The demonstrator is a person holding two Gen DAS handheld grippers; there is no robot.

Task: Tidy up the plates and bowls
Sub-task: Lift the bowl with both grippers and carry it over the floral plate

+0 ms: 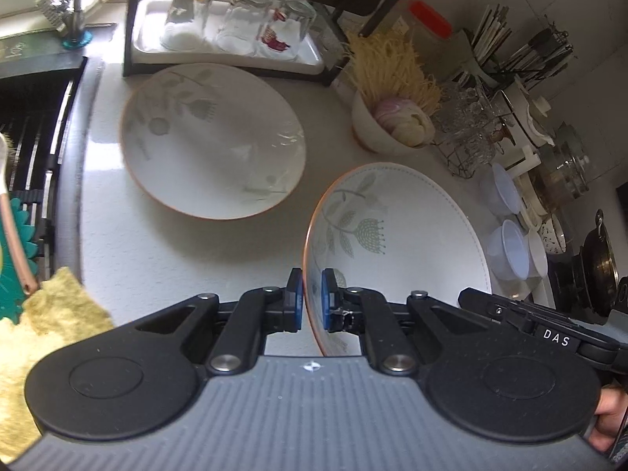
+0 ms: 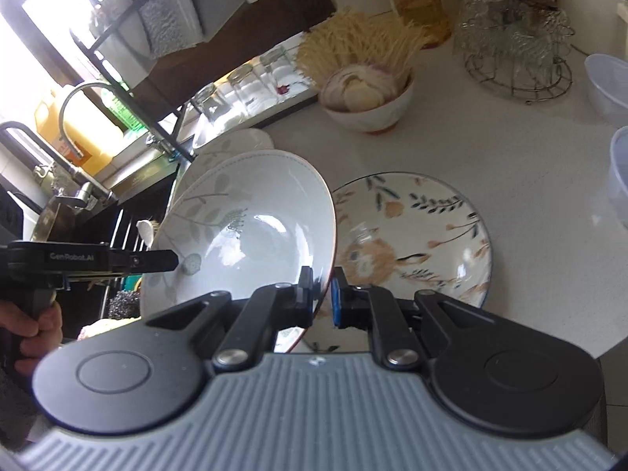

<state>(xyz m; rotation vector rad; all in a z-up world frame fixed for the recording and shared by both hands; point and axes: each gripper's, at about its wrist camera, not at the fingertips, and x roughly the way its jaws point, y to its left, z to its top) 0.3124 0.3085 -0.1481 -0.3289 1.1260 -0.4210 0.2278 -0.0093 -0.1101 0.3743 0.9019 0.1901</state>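
Left wrist view is showing the left gripper (image 1: 313, 298) pinching the leaf-patterned bowl (image 1: 396, 227) by its rim. Right gripper (image 2: 322, 294) is clamping the same bowl's opposite rim, tilting it beside the floral plate (image 2: 416, 235) on the counter (image 2: 510, 137).

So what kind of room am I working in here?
Most likely a home kitchen: a curved metal sink tap, upturned clear drinking glasses on a white tray, and a wire rack of utensils on the white countertop.

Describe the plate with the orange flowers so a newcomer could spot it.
Start at the white counter. Right of the tilted leaf-print bowl that both grippers hold, the floral plate lies flat. Alone, it has orange blooms, dark blue leaves and a dark rim.
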